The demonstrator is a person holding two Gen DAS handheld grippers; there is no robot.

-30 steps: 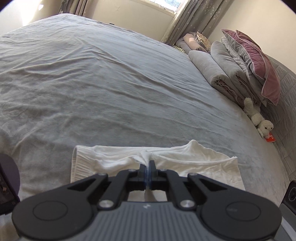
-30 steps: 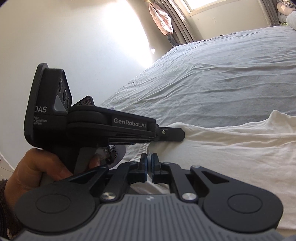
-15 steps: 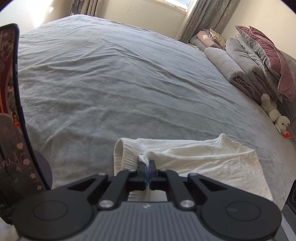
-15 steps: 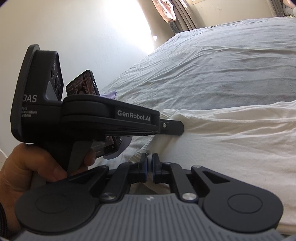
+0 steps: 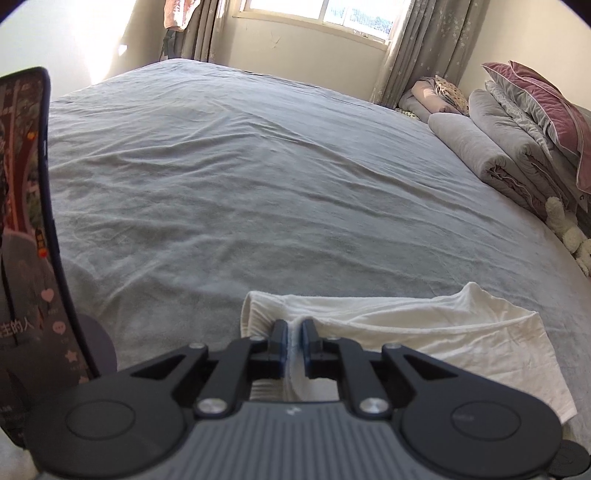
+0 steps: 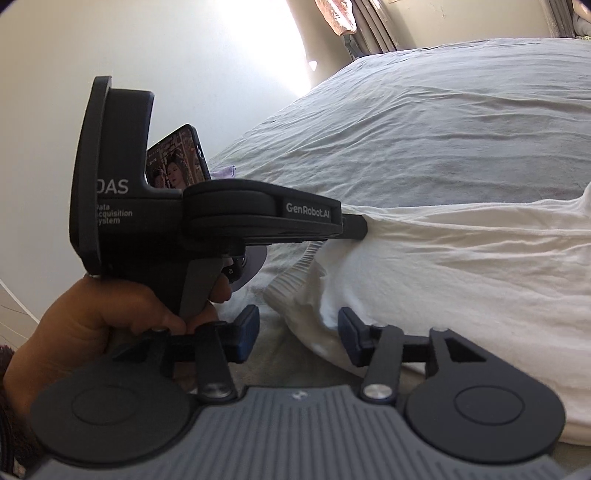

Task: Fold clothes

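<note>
A white garment [image 5: 424,332] lies folded on the grey bed sheet [image 5: 240,184], near the front edge. My left gripper [image 5: 293,330] is shut on a pinch of the white garment near its ribbed left end. In the right wrist view the white garment [image 6: 461,277] fills the right side, and the left gripper [image 6: 364,227] is seen from the side, pinching the cloth. My right gripper [image 6: 297,332] is open, with the garment's ribbed corner lying between its fingers, not gripped.
A phone [image 5: 26,240] with a lit screen stands at the left, by the bed edge; it also shows in the right wrist view [image 6: 177,158]. Rolled quilts [image 5: 498,147], pillows [image 5: 546,107] and a plush toy [image 5: 569,229] line the right side. A window [image 5: 332,14] is behind.
My right gripper has opened and let go of the garment. My left gripper stays shut on the cloth and has moved left, toward the phone.
</note>
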